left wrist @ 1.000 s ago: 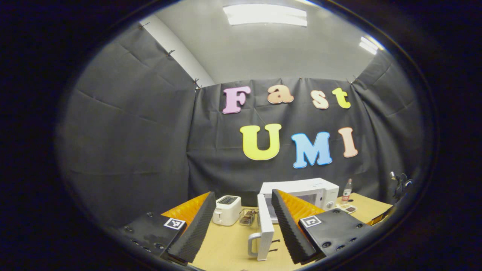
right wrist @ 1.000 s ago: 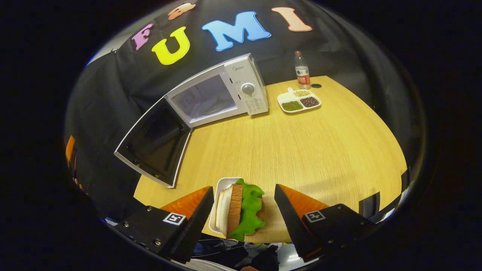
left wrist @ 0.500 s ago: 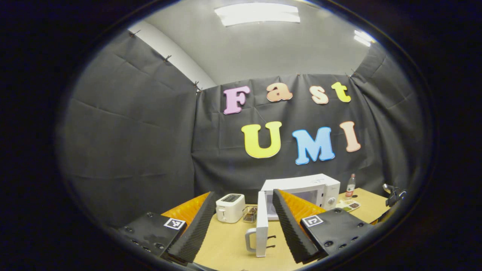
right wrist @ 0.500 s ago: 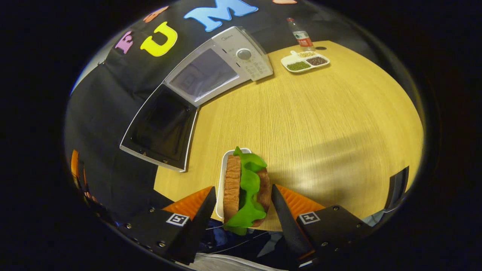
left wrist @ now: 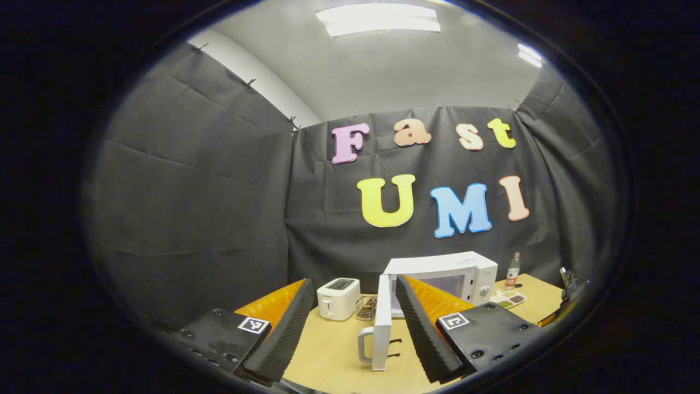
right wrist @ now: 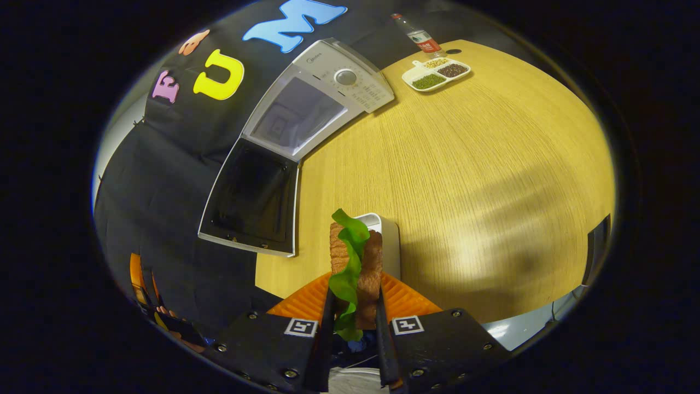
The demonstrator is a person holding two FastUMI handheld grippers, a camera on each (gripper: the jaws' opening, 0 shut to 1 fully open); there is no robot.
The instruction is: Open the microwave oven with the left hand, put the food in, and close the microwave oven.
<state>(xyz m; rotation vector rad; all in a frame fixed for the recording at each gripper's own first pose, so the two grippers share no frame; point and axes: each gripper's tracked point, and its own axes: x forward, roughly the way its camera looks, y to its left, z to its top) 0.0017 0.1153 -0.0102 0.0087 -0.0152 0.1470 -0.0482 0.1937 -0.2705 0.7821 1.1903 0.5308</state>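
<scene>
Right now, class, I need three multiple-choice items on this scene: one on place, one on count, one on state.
1. Where does the toaster stand?
A. Left of the microwave, in the left gripper view
B. On top of it
C. Inside it

2. How many compartments has the divided tray?
A. One
B. Three
C. Six

3. How is the microwave door?
A. Shut
B. Swung open
C. Removed

Answers: A, it stands beside the oven; B, three fillings show; B, the cavity is exposed.
</scene>
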